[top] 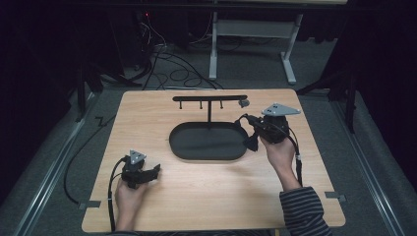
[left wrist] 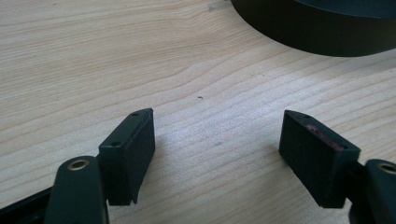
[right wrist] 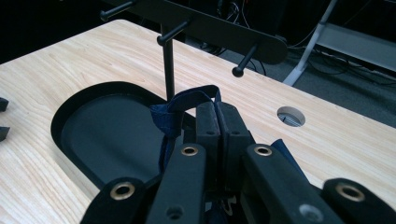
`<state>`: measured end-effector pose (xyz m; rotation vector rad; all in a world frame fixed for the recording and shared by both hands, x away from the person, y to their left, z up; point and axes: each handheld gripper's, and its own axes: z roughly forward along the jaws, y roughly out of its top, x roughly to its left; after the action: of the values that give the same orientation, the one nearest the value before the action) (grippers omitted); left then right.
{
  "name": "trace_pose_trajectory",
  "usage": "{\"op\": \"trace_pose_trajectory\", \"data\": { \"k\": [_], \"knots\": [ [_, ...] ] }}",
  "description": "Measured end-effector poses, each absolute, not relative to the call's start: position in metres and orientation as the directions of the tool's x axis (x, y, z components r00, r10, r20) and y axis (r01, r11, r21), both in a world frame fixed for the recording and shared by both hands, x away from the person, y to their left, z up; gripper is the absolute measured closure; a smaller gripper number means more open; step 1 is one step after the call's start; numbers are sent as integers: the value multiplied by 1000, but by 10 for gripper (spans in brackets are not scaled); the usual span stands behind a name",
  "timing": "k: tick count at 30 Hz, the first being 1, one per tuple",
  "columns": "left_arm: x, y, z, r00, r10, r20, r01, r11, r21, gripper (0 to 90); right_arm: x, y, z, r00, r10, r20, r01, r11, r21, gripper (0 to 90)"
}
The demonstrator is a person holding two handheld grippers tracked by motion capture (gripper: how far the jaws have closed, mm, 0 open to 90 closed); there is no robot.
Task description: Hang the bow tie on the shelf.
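Note:
A black oval tray point(top: 173, 140) lies mid-table, and a black T-shaped rack point(top: 209, 98) with short pegs rises from its far rim. My right gripper point(right wrist: 217, 109) is shut on a dark blue fabric strap point(right wrist: 187, 100). The strap loops up out of the jaws, and more of the blue cloth hangs below the gripper. In the high view this gripper point(top: 244, 119) hovers over the tray's right end, below the rack's right tip. My left gripper point(left wrist: 217, 135) rests open near the table's front left point(top: 156, 169), with only bare wood between its pads.
A round cable hole point(right wrist: 290, 116) sits in the tabletop by the rack's right end. The tray's wall point(left wrist: 322, 32) lies just ahead of the left gripper. Cables and a white table frame point(top: 290, 54) are on the floor beyond the far edge.

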<state>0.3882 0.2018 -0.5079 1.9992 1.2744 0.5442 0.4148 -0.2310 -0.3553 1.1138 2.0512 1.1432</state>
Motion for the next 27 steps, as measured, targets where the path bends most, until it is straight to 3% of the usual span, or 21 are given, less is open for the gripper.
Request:
{"op": "trace_pose_trajectory", "data": {
  "k": [27],
  "knots": [
    [388,202,-508,429,903,-17,612,-277,741,273,442,-223,-342,-489,871,-47,394,269,879,899]
  ]
}}
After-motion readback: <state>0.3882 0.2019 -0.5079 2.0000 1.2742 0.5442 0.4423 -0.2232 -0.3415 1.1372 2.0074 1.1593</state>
